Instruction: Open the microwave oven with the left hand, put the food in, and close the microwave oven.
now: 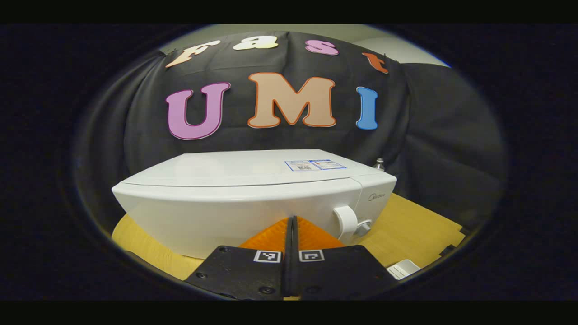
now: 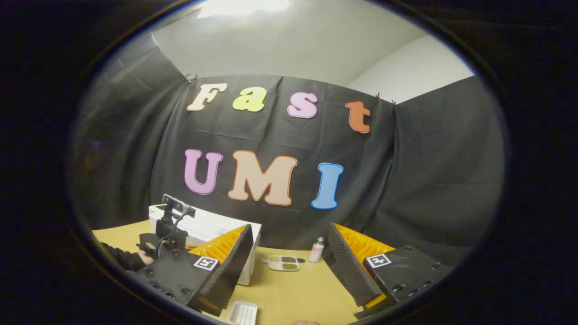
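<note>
Left tongs (image 1: pixel 291 225): fingers pressed together, nothing between them, tips pointing at the lower front of the microwave oven (image 1: pixel 253 198) and very close to it; contact cannot be told.

Microwave oven: white, door closed, standing on the wooden table (image 1: pixel 406 230). Its round white knob (image 1: pixel 347 222) is on the right of the front panel, just right of the tongs' tips. Two stickers (image 1: pixel 315 165) lie on the top, toward the right. A small bottle cap (image 1: pixel 379 163) shows behind the far right corner. A white ridged tray (image 1: pixel 403 269) lies on the table at near right.

Right tongs (image 2: pixel 289 246): fingers spread wide, holding nothing, raised over the table (image 2: pixel 298 289).

In the right gripper view the microwave oven (image 2: pixel 207 225) sits at left. The left tongs with their camera mount (image 2: pixel 174 225) are in front of it, and a hand in a dark sleeve (image 2: pixel 135 258) holds them.

Food: a small divided dish (image 2: pixel 283 262) with green and brown portions, on the table between the right tongs' fingers, just right of the oven. A small bottle (image 2: pixel 317 249) stands beside the dish on its right. The white ridged tray (image 2: pixel 244 313) lies at the near edge.
</note>
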Demonstrator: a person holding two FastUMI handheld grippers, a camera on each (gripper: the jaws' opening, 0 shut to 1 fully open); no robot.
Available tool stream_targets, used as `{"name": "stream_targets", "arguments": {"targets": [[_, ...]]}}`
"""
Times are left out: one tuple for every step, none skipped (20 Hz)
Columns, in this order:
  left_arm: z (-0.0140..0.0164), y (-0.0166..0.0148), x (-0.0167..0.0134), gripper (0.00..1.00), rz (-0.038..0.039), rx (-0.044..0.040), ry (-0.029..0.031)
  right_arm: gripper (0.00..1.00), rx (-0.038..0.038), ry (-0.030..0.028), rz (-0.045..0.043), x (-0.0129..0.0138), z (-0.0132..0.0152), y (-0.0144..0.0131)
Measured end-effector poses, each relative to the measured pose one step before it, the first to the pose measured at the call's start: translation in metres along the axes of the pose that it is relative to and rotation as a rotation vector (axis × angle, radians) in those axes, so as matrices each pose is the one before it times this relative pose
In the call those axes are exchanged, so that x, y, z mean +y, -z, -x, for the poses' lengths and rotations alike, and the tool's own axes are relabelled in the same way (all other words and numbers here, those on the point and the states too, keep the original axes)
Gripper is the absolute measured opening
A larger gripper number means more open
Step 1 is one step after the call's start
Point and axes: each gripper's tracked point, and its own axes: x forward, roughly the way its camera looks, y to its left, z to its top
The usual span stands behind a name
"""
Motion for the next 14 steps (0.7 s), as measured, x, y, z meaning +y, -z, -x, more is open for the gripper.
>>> {"name": "stream_targets", "arguments": {"targets": [[0.00108, 0.00115, 0.0015, 0.0, -0.00943, 0.00744, -0.00534, 0.97, -0.00119, 0.00336, -0.00061, -0.00042, 0.00155, -0.00055], [0.00192, 0.00295, 0.00077, 0.0, -0.00787, 0.02283, 0.00565, 0.97, 0.00148, 0.00209, -0.00263, -0.00031, 0.00105, 0.00027], [0.00487, 0.00553, 0.00093, 0.01, -0.00381, 0.02608, -0.00368, 0.97, 0.00099, 0.00279, -0.00357, -0.00083, 0.00108, 0.0014], [0.00859, -0.00173, 0.00348, 0.02, -0.00392, 0.0013, -0.00811, 0.97, 0.00029, 0.00434, -0.0039, -0.00075, 0.00069, 0.00113], [0.00932, -0.00496, 0.00235, 0.01, -0.00412, -0.01375, -0.005, 0.97, 0.00026, 0.00264, -0.00606, -0.00051, 0.00037, 0.00072], [0.01061, -0.00728, -0.00062, 0.01, 0.00192, -0.02479, 0.00643, 0.97, -0.00018, 0.0013, -0.00763, 0.00078, -0.00095, 0.00036], [0.01088, -0.00327, -0.00196, 0.01, 0.00295, -0.01437, 0.0111, 0.97, -0.00043, -0.00114, -0.00839, 0.00202, -0.00068, 0.00023], [0.00982, -0.00445, -0.00439, 0.06, -0.00293, -0.00592, 0.0213, 0.97, -0.0009, -0.00453, -0.00974, 0.00313, -0.00224, 0.00166], [0.01073, -0.00332, -0.00697, 0.14, -0.01349, -0.01067, 0.02948, 0.97, 0.00002, -0.00369, -0.01059, 0.00417, -0.00097, 0.00073], [0.01144, -0.00657, -0.0071, 0.43, -0.02524, -0.01713, 0.03359, 0.97, 0.0009, -0.0074, -0.01289, 0.00388, -0.00143, 0.00195], [0.01019, -0.0045, -0.00282, 0.71, -0.02428, -0.00526, 0.01073, 0.98, -0.00063, -0.00728, -0.01259, 0.00619, -0.00236, 0.00141], [0.0112, -0.01013, 0.00223, 1.0, -0.02026, -0.03076, -0.0212, 0.99, -0.00224, -0.00664, -0.01094, 0.00432, -0.00208, 0.00223], [0.01007, -0.00919, 0.00378, 0.97, -0.01409, -0.02776, -0.0157, 1.0, -0.00111, -0.0075, -0.00938, 0.00507, -0.00069, 0.00073], [0.00996, -0.00839, -0.00093, 0.97, -0.00656, -0.01604, -0.00435, 1.0, -0.00376, -0.00841, -0.00787, 0.00538, -0.00082, 0.00087]]}}
